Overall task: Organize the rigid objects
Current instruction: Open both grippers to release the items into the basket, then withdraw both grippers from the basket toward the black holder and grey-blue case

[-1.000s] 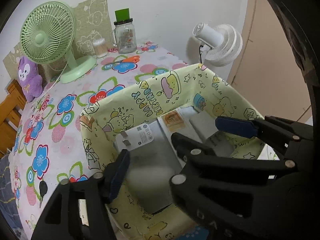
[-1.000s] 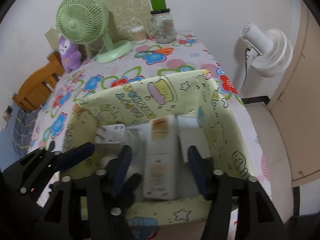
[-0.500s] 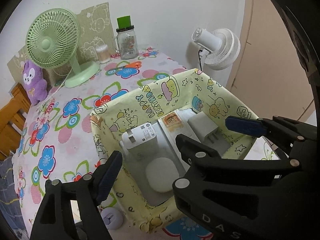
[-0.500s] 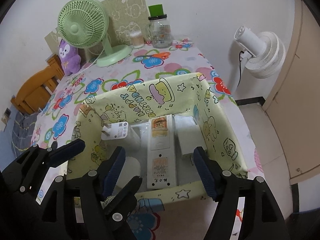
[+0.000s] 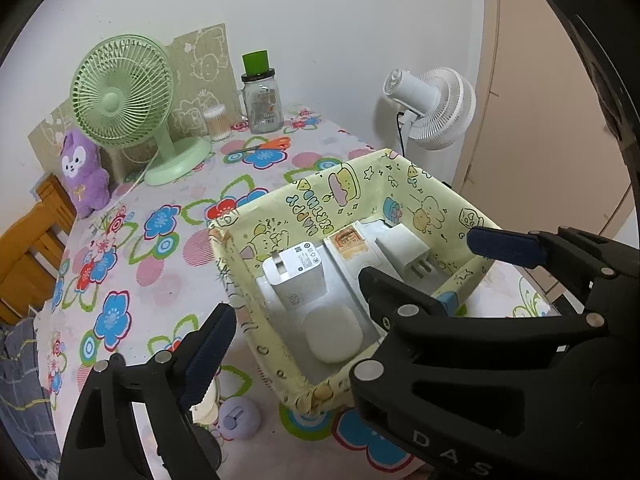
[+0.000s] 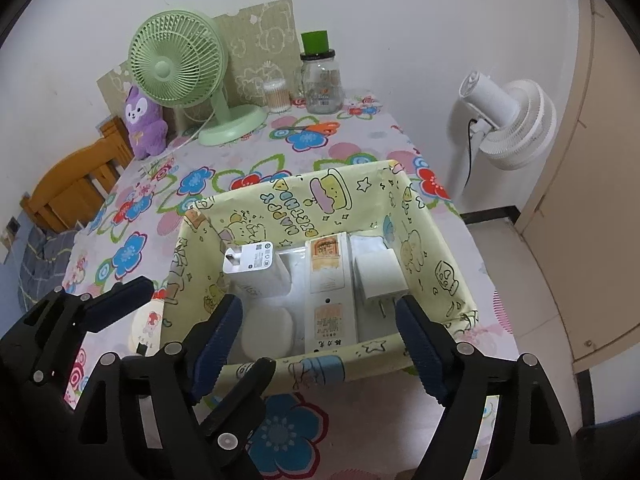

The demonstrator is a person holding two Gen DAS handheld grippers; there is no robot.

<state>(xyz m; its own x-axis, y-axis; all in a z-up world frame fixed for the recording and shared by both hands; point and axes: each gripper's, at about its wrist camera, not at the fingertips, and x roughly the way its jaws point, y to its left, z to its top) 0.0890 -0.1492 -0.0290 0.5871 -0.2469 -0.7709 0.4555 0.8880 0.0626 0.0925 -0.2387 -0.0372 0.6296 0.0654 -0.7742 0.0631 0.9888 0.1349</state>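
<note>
**Both grippers empty above the filled storage box**

The left gripper (image 5: 348,284) and right gripper (image 6: 320,328) are held over the near edge of the yellow cartoon-print box (image 6: 340,196) on the flowered worktop (image 6: 248,160). Their jaws have just been opening; nothing is gripped between them. Inside the box are seen a large white charger (image 6: 256,268) at left, a white oval case (image 6: 266,330) near it, a long white power strip (image 6: 330,292) in the middle, and a smaller white plug adapter (image 6: 378,276) at right.
</note>
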